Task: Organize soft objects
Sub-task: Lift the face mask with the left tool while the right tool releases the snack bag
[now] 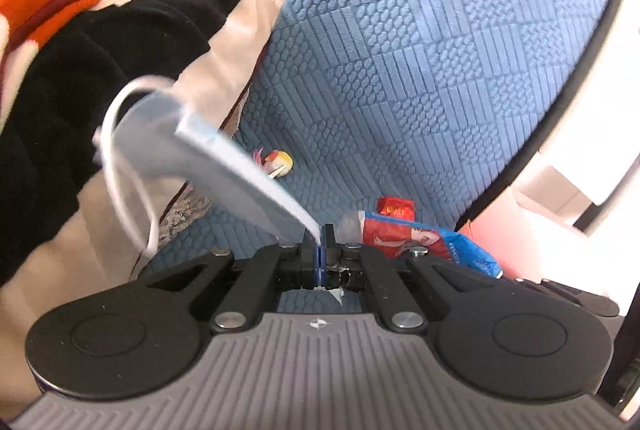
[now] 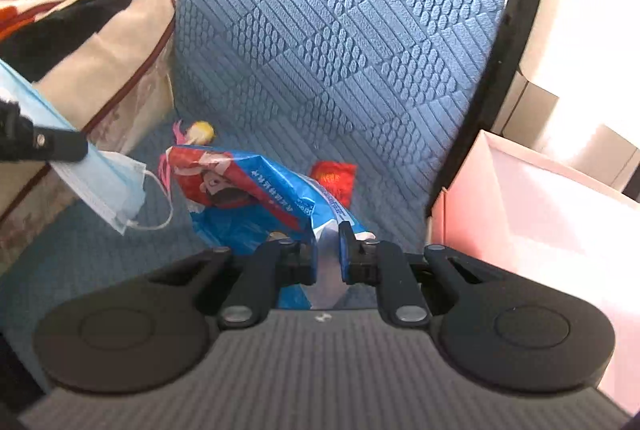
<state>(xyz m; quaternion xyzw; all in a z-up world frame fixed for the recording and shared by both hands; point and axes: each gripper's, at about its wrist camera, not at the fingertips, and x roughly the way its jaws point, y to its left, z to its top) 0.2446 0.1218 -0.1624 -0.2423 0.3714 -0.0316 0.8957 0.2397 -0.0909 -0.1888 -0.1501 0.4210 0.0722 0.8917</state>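
Bright daylight, overexposed right, fisheye-warped

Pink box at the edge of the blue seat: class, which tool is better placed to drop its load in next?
Probably the right tool: the pink box sits right beside its snack bag.

Motion-blurred face mask (image 1: 224,169), small red packet (image 2: 334,177) half behind snack bag (image 2: 256,197)

Blue quilted bed cover (image 1: 420,69), block-patterned, spread ahead of the tool. Black, red and cream blanket (image 1: 100,9) heaped to its left. Pale pink box (image 2: 540,197) to its right. Bright daylight beyond, washed out.
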